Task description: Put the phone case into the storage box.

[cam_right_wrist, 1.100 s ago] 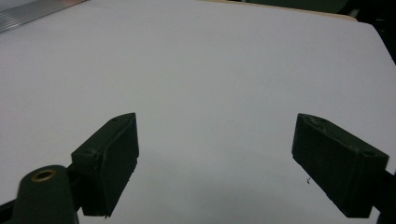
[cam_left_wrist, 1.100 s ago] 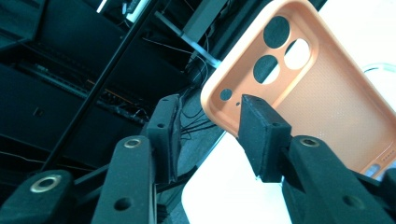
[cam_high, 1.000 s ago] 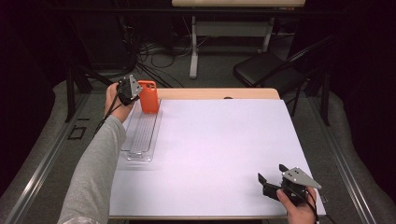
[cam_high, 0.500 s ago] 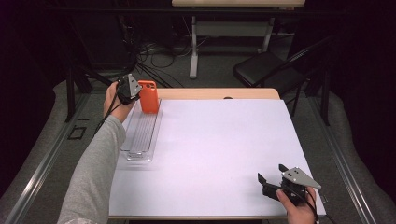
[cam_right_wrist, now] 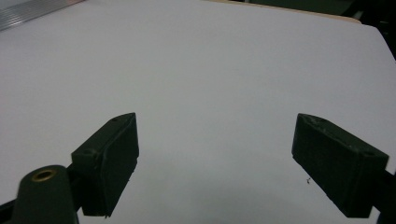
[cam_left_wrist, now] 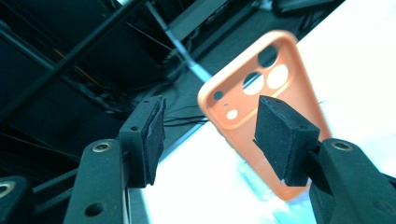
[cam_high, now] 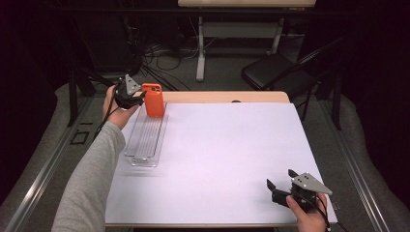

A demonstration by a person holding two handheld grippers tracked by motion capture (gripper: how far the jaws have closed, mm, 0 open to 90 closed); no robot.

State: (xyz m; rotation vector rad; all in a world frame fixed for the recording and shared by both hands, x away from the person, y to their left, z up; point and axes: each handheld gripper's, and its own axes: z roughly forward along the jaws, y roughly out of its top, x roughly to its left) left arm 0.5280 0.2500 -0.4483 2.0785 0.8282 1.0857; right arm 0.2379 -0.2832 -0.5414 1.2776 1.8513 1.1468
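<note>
An orange phone case (cam_high: 153, 100) stands upright at the far end of a clear plastic tray (cam_high: 145, 140) on the table's left side. My left gripper (cam_high: 140, 99) is right beside the case on its left. Its jaws have just been opening. In the left gripper view the pads of the left gripper (cam_left_wrist: 210, 130) stand apart with only air between them, and the case (cam_left_wrist: 243, 126) rises just beyond the right pad, camera cut-outs at the top. My right gripper (cam_high: 282, 186) rests near the front right corner, and the right gripper (cam_right_wrist: 215, 158) is wide open over bare white surface.
A white sheet (cam_high: 232, 154) covers the table, with a wooden strip showing along the far edge. Beyond the table are a dark folding chair (cam_high: 275, 72), cables and a desk leg on the floor. A grey sleeve (cam_high: 92, 183) reaches along the left edge.
Hardly anything differs in the high view: the left gripper stays beside the upright case at the tray's far end, and the right gripper has not moved.
</note>
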